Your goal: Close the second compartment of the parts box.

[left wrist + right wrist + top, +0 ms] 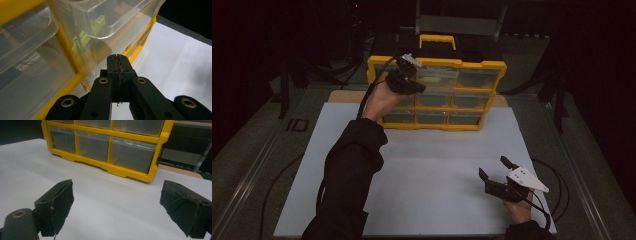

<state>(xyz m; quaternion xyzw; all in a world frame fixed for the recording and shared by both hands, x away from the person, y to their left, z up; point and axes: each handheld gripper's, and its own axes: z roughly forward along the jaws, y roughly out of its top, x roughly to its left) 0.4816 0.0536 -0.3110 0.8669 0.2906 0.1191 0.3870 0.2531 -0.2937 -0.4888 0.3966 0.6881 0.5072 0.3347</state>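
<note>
At the upper left of the high view my left gripper (411,75) is raised against the yellow drawer cabinet (377,64), right at its upper-left drawers. In the left gripper view its fingers (113,65) are pressed flat together with nothing between them, their tips just under a clear plastic drawer (105,17) that sticks out of the frame, apparently pulled partway open. Something pale green (82,40) lies inside, blurred through the plastic; I cannot tell what it is.

My judgement of the risk: with the fingers shut I can only hook or nudge the drawer's lip. The plastic is smooth and glossy, so the tips could slide off. A hard pull could bring the drawer right out and spill it, or drag the whole light cabinet across the slick white surface (432,165), since nothing braces it.

The cabinet is a rigid yellow frame with a carry handle (438,40) on top and rows of boxy, transparent, round-edged drawers.

At the lower right my right gripper (497,171) rests low over the surface, well apart from the cabinet. Its fingers (58,202) stand wide apart and empty, their black pads rough and frayed at the edges.
</note>
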